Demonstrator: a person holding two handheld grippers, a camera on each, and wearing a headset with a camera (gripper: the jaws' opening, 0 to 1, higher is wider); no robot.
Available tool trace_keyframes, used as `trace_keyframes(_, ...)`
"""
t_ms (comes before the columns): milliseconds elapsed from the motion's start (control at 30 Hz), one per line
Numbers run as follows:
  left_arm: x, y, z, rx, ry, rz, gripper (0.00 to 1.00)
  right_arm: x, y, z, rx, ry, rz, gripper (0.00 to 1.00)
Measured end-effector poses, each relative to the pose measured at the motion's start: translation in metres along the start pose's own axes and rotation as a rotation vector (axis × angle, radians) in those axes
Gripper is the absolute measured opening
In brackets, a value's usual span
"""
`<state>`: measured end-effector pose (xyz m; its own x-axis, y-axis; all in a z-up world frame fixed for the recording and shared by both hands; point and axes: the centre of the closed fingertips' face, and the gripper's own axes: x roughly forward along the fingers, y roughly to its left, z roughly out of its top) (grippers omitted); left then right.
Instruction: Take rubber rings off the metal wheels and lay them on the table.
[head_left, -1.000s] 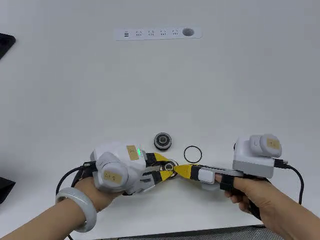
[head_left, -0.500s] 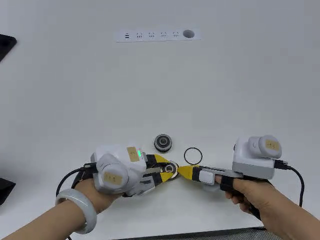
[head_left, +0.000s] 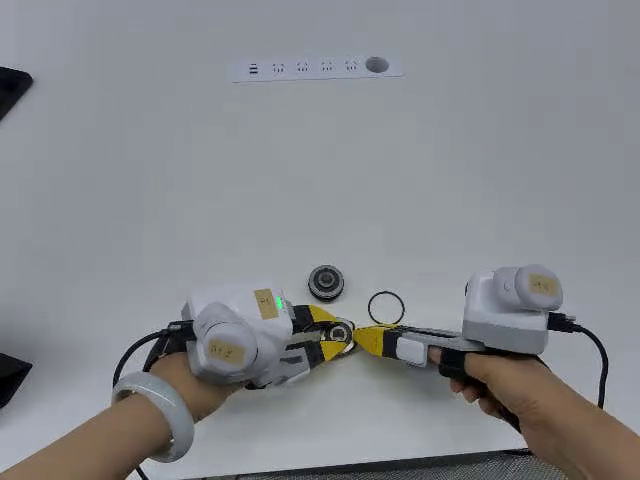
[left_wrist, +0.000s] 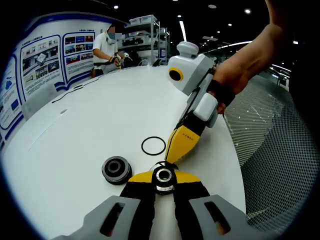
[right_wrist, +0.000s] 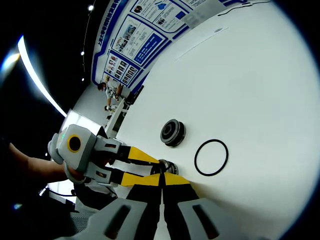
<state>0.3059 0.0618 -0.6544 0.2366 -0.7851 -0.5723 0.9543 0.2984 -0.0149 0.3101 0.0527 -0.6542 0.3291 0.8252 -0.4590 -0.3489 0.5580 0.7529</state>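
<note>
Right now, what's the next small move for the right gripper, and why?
Probably draw the right gripper back, away from the left gripper, to peel the rubber ring off. The left one is shut on the metal wheel, and the right's closed fingers seem pinched on a lifted arc of the ring at the wheel's rim. One loose ring lies on the table.

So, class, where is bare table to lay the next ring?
Free: the stretch between power strip and spare wheel, and left of that wheel. Crowded: where both hand-held grippers meet at the held wheel, by the loose ring.
</note>
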Motion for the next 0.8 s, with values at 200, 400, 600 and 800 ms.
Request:
trace_keyframes(200,0.000,0.000,0.000,0.000,0.000,0.000,0.13,0.001,0.001,0.000,0.009,-0.002,0.007,0.02)
trace_keyframes(400,0.000,0.000,0.000,-0.001,0.000,0.000,0.13,0.001,0.003,0.000,0.011,-0.002,0.012,0.02)
trace_keyframes(600,0.000,0.000,0.000,-0.002,-0.001,0.000,0.13,0.001,0.006,0.000,0.016,-0.004,0.021,0.02)
trace_keyframes(800,0.000,0.000,0.000,-0.002,-0.001,0.001,0.13,0.005,0.024,0.007,0.026,-0.036,0.095,0.02)
